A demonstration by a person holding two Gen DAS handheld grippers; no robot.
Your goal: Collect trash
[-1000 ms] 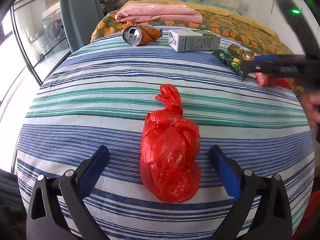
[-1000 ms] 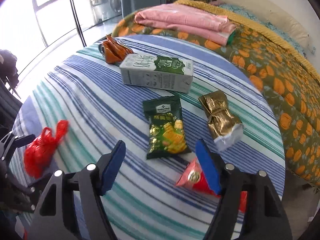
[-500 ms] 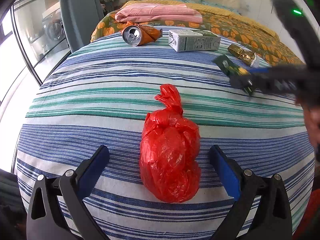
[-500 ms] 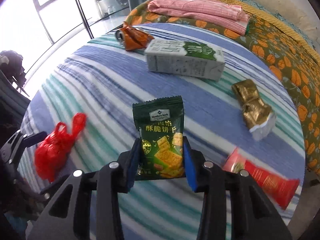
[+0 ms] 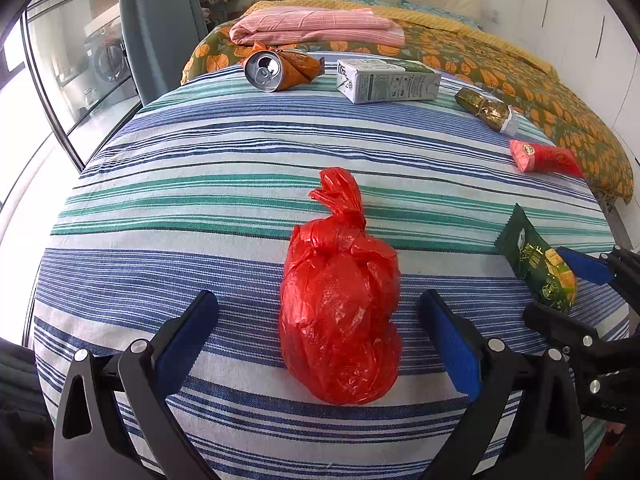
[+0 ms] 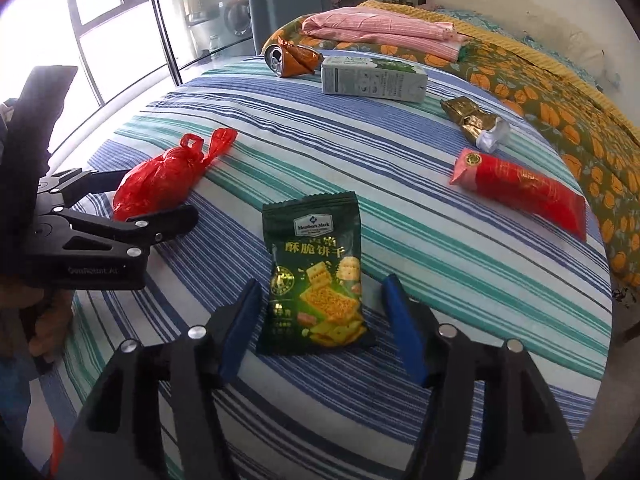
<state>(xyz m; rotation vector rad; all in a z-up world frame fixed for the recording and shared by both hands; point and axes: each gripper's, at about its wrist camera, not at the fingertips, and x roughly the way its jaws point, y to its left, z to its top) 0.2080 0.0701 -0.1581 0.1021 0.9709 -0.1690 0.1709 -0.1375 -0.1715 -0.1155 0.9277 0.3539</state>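
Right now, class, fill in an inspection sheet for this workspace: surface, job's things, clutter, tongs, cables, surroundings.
Surface: striped cloth, flat.
Job's things: red bag; green cracker packet; red wrapper; gold wrapper; carton; crushed can.
Clutter: nothing seen.
Tongs: left tongs open around the bag; right tongs just opened, packet between, pads clear.
Cables: nothing seen.
Surroundings: folded pink cloth on patterned bedspread; window.

**Red bag between our open left fingers**

We see the red bag lying on the striped bed between our left gripper's spread fingers, untouched. At the right edge, the right gripper has just opened around the green cracker packet. A can and carton lie along the far edge.
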